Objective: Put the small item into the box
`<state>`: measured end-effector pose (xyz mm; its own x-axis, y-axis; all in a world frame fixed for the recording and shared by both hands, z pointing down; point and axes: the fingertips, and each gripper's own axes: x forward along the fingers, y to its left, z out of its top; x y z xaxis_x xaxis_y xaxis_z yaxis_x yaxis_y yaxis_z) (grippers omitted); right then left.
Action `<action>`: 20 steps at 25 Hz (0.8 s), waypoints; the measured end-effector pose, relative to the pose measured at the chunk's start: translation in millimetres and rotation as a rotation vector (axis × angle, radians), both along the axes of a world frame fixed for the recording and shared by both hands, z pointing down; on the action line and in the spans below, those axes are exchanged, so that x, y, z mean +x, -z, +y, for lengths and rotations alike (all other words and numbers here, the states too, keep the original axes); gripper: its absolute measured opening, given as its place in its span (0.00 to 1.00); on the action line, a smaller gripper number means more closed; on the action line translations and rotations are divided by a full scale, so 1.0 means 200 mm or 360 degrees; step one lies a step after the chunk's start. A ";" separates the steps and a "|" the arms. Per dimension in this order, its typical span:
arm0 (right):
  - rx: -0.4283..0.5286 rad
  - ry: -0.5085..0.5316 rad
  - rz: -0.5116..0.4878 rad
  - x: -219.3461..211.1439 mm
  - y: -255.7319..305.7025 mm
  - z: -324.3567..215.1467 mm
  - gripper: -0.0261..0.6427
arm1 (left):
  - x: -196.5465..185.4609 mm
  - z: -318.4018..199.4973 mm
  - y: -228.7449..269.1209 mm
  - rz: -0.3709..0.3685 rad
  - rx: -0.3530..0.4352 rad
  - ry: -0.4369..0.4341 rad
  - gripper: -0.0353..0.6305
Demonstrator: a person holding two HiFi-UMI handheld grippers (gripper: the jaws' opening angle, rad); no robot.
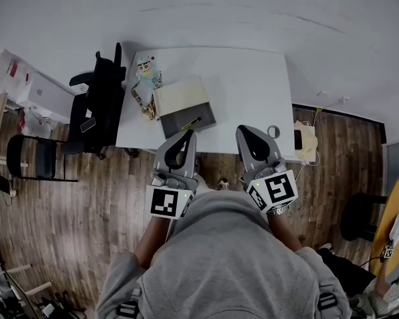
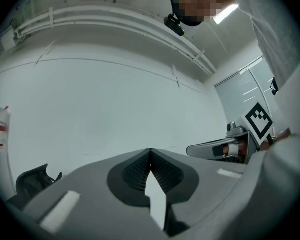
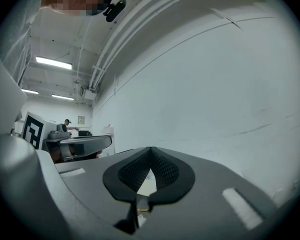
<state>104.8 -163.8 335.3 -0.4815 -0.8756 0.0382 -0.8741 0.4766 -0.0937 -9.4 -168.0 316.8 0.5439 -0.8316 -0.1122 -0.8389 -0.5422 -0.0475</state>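
Note:
An open box [image 1: 180, 96] with a beige lid and a grey inside lies on the white table [image 1: 246, 92], left of centre. A small ring-like item [image 1: 273, 131] sits near the table's front right edge. My left gripper [image 1: 188, 133] is shut and empty, held above the table's front edge, just in front of the box. My right gripper [image 1: 245, 129] is also shut and empty, left of the small item. In the left gripper view the shut jaws [image 2: 150, 152] point at a bare wall, as they do in the right gripper view [image 3: 151, 149].
A cartoon doll [image 1: 147, 77] stands left of the box. A black office chair [image 1: 104, 105] is at the table's left side and a second chair [image 1: 28, 157] further left. A beige object [image 1: 307, 140] sits by the table's right corner on the wooden floor.

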 end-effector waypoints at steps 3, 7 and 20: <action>-0.0007 0.0008 -0.0002 0.00 -0.01 0.00 0.06 | 0.01 0.00 -0.03 -0.0007 -0.0023 0.0000 0.06; -0.0018 0.0015 0.0003 0.01 -0.03 0.00 0.06 | 0.03 0.02 -0.07 -0.0043 -0.0086 -0.0008 0.06; -0.0018 0.0032 0.0019 0.01 -0.04 -0.03 0.06 | 0.02 -0.01 -0.07 -0.0016 -0.0050 0.0038 0.06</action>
<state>107.5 -169.8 343.7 -0.4986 -0.8651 0.0540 -0.8654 0.4933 -0.0885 -6.1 -170.2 330.6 0.5250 -0.8473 -0.0804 -0.8510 -0.5236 -0.0390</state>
